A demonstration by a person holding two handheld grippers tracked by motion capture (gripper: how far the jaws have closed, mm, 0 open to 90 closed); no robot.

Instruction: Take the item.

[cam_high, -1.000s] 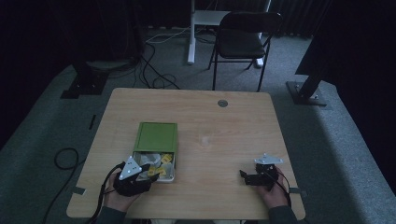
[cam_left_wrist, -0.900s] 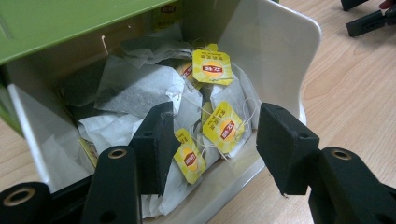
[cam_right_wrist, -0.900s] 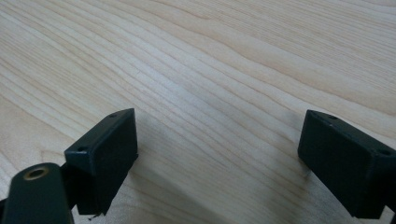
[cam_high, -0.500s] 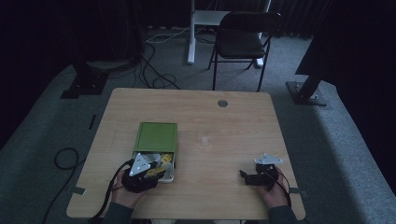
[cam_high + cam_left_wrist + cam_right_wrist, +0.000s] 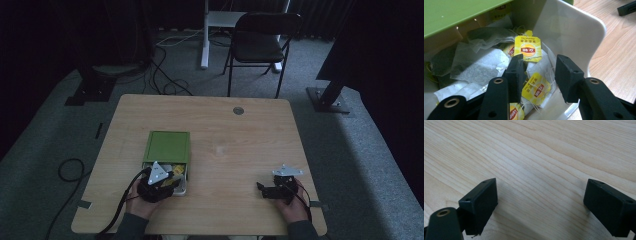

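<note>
A white box (image 5: 186, 186) with a green lid (image 5: 166, 146) pushed back over its far part lies at the table's front left. Its uncovered near end holds several tea bags with yellow tags. My left gripper (image 5: 159, 183) is dipped into that end. In the left gripper view its jaws stand open (image 5: 540, 67) around a tea bag with a yellow tag (image 5: 536, 89), while another yellow tag (image 5: 527, 48) lies just beyond the tips. The box wall (image 5: 574, 32) rises on the right. My right gripper (image 5: 276, 189) rests at the front right, open (image 5: 541, 202) over bare wood.
The wooden table (image 5: 235, 145) has a small round grommet (image 5: 238, 110) near its far edge. A folding chair (image 5: 260, 45) and a white desk leg stand behind the table. Cables lie on the carpet at the left. Dark stands flank the table.
My left gripper has edged forward and to the right, deeper over the uncovered end of the box. The right gripper has stayed put.
</note>
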